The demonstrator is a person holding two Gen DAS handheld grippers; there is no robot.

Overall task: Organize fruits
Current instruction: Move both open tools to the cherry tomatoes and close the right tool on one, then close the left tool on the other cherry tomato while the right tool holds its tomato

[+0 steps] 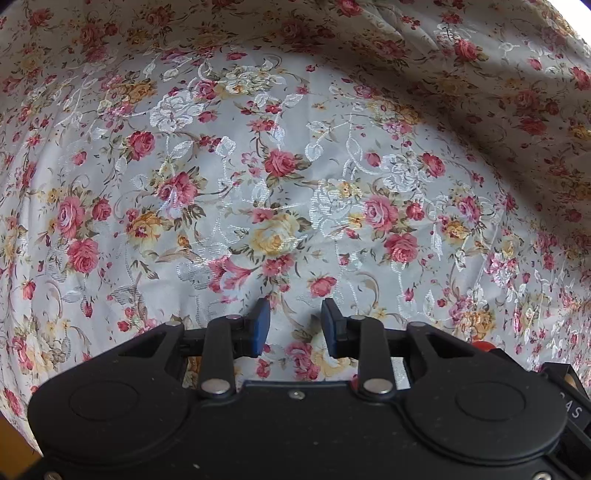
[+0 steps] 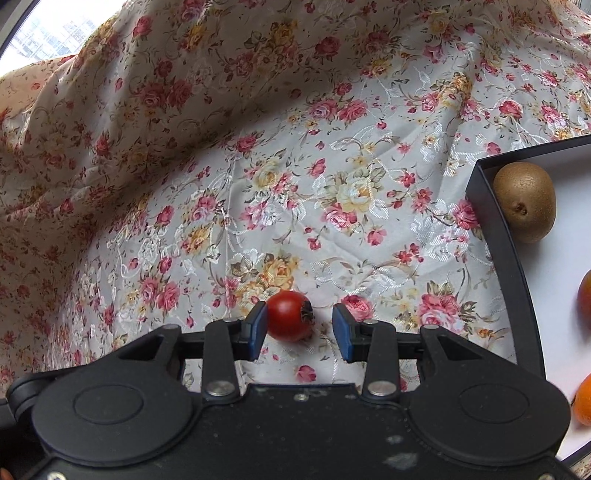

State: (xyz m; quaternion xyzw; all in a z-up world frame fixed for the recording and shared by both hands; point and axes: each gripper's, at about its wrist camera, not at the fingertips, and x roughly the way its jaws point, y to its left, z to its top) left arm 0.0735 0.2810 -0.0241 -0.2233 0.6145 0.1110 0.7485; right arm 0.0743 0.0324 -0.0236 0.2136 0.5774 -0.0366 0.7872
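In the right wrist view a small red tomato point(image 2: 290, 319) lies on the flowered cloth between the fingers of my right gripper point(image 2: 299, 328). It sits against the left pad point(image 2: 258, 330), while a gap separates it from the right pad, so the gripper is open. At the right edge is a black box with a white floor point(image 2: 517, 273). It holds a brown kiwi point(image 2: 524, 201), an orange point(image 2: 585, 400) and a dark reddish fruit point(image 2: 586, 299). My left gripper point(image 1: 295, 326) hangs over bare cloth, drawn in to its narrowest, with nothing between the blue pads.
Flowered tablecloth point(image 1: 280, 184) covers the surface and rises in folds at the back in both views. A bit of something red point(image 1: 484, 347) peeks out behind the left gripper's body. A bright window point(image 2: 44, 33) shows at the top left.
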